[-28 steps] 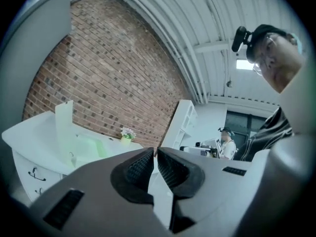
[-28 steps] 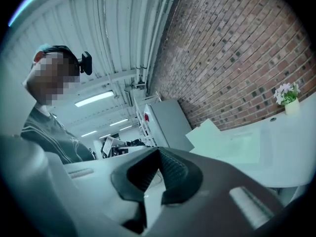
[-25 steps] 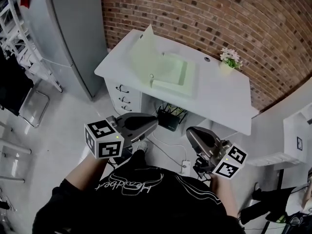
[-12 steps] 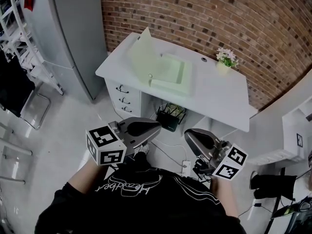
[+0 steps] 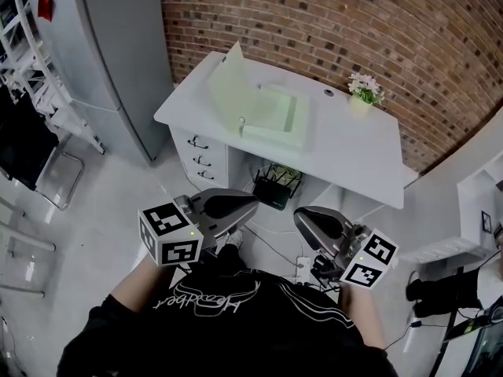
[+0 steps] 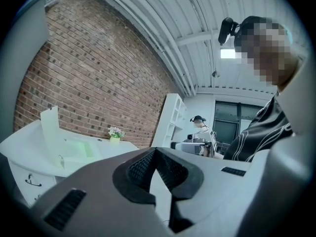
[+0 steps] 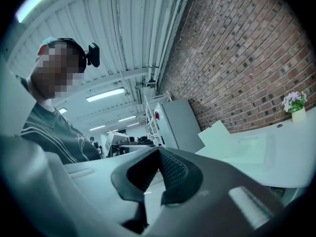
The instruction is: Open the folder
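— So, the tongs first?
— The left gripper (image 5: 253, 201) and the right gripper (image 5: 299, 217) each have their jaws together with nothing between them. Both are held level in front of the person's chest, well apart from the desk (image 5: 354, 151).
— And the folder?
— The folder (image 5: 271, 116) lies on the desk's left part, cover standing up and pale green inside bare. I'd judge the opening done, with nothing left.
— The count?
— Two grippers, one folder, one desk, one flowerpot (image 5: 364, 99).
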`<state>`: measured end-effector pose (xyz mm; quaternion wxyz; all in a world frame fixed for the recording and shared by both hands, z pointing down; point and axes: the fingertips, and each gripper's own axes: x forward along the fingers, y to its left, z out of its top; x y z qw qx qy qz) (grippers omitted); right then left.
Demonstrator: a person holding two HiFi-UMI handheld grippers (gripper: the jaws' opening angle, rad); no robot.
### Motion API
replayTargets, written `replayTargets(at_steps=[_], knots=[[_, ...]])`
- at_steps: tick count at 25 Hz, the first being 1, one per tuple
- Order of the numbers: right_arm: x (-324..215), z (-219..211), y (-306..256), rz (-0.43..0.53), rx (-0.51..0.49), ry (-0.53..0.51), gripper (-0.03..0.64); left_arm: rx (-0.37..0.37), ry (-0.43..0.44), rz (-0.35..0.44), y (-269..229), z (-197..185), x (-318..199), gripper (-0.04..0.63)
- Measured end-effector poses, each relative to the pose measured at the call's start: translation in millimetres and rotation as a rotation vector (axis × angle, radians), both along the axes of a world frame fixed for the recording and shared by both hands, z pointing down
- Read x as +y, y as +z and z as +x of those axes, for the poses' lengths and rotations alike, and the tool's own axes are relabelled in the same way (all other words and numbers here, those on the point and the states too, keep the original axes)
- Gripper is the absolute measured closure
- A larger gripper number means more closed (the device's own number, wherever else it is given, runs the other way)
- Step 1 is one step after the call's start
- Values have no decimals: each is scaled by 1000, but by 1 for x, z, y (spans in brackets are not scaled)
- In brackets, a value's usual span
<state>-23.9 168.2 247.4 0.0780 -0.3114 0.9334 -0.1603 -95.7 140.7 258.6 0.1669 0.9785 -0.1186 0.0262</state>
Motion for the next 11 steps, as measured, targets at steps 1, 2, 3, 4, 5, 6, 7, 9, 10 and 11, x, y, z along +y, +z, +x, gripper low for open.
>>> replayTargets(at_steps=[1, 2, 3, 4, 5, 6, 7, 9, 10, 11], knots=[[0, 1, 0, 0, -1, -1, 614, 0, -1, -1, 0, 1, 0, 592], [-1, 2, 1, 0, -2, -2, 614, -1, -1, -2, 0, 2, -1, 594], [-1, 3, 1, 1, -3, -2, 614, -2, -2, -3, 0, 3, -1, 592], [-1, 5, 2, 2, -4, -2, 614, -4, -3, -3, 1, 5, -1, 592], [-1, 6, 2, 2, -6, -1, 614, -5, -3, -4, 1, 6, -1, 592], [-1, 8, 3, 3, -9, 0, 614, -6, -4, -6, 1, 7, -1, 592], [-1, 9, 3, 3, -13, 1, 614, -8, -3, -8, 1, 9, -1, 592], [-1, 11, 3, 3, -18, 3, 614, -14, -3, -11, 2, 11, 0, 592], [-1, 13, 3, 2, -20, 3, 614, -17, -3, -12, 2, 12, 0, 594], [-1, 14, 3, 2, -21, 4, 614, -20, -3, -13, 3, 13, 0, 594]])
